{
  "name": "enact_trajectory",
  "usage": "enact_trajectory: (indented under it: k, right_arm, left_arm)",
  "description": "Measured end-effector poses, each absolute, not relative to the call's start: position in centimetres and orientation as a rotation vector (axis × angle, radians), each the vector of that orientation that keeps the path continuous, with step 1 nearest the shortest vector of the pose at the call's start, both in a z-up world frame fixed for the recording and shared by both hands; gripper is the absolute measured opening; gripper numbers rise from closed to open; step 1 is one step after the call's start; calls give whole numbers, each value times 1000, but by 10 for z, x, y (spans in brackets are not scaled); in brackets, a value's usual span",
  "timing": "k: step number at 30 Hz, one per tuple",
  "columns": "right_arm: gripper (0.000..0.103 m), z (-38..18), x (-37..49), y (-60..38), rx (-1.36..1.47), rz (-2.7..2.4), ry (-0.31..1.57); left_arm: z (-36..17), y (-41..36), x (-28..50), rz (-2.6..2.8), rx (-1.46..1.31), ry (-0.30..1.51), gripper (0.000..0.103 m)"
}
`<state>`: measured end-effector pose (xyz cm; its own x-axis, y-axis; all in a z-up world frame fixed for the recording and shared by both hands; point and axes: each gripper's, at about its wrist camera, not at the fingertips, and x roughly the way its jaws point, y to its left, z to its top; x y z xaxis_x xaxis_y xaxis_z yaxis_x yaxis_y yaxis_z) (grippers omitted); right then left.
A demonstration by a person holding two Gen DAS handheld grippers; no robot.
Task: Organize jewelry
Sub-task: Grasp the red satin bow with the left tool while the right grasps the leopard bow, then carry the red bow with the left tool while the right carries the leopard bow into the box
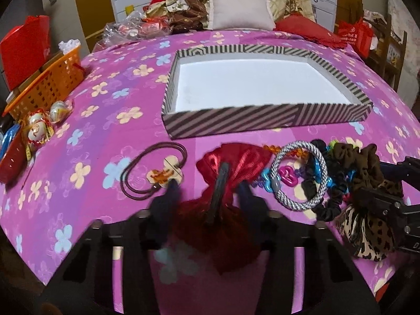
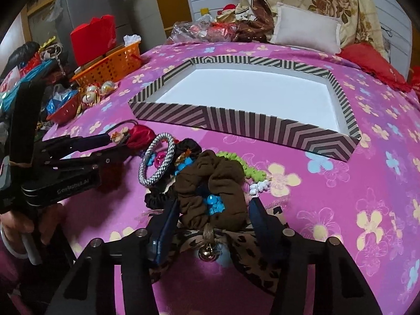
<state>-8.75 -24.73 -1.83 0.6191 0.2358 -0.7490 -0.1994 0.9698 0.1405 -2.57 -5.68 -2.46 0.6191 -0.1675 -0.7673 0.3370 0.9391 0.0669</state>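
The shallow striped cardboard tray with a white floor (image 1: 265, 119) sits on the pink flowered bedspread (image 1: 78, 136) with nothing in it, so the sorting appears to be at its start: every hair accessory lies on the cloth in a loose row just in front of the tray's near wall. The left gripper (image 1: 207, 191) has its dark fingers closed in on the gathered middle of a shiny red satin bow with a black centre strip (image 1: 231, 162), the fabric bunched between them, so it looks clamped on that bow. Just beside it lies a dark maroon elastic hair tie with a cream flower charm (image 1: 155, 173), untouched. The right gripper (image 2: 212, 210) straddles a brown fabric scrunchie (image 2: 210, 181) that rests on a leopard-print bow with a small metal bell (image 2: 207, 246); its blue-padded fingers are drawn in against the brown cloth, seemingly gripping it. Between the two lie a silver-and-black braided bracelet (image 2: 157, 162), a black scrunchie (image 2: 160, 199), bright blue and pink plastic beads (image 1: 286, 174) and a lime green coil tie (image 2: 241, 162), tangled together. All of it remains to be moved into the tray.
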Motion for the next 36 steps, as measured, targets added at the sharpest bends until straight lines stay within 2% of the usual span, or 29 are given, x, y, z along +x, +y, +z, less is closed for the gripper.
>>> enact_trajectory:
  k: [4,9,18,20,21,36]
  right_arm:
    - [32,-11,-96,-249,71,260,838]
    - [20,0,-105,-252,75,263,806]
    - [20,-6,-103,-257,126,289,827]
    - [11,-4,-104,-257,144,308,825]
    - [10,-3,-105,-258,157,318,826]
    - [9,54,-103,-269,217,346,713]
  left_arm:
    - [-22,-52,-29,-296,175,853,15]
    - [-11,-42,-30,-324,99,849,13]
    - [-9,-39,-36,-321,75,851,13]
    - [-8,-38,-38,-328,66,852,13]
    - [-6,-37,-39,-331,63,850,13]
    - [38,-41,-39,-346,65,772,13]
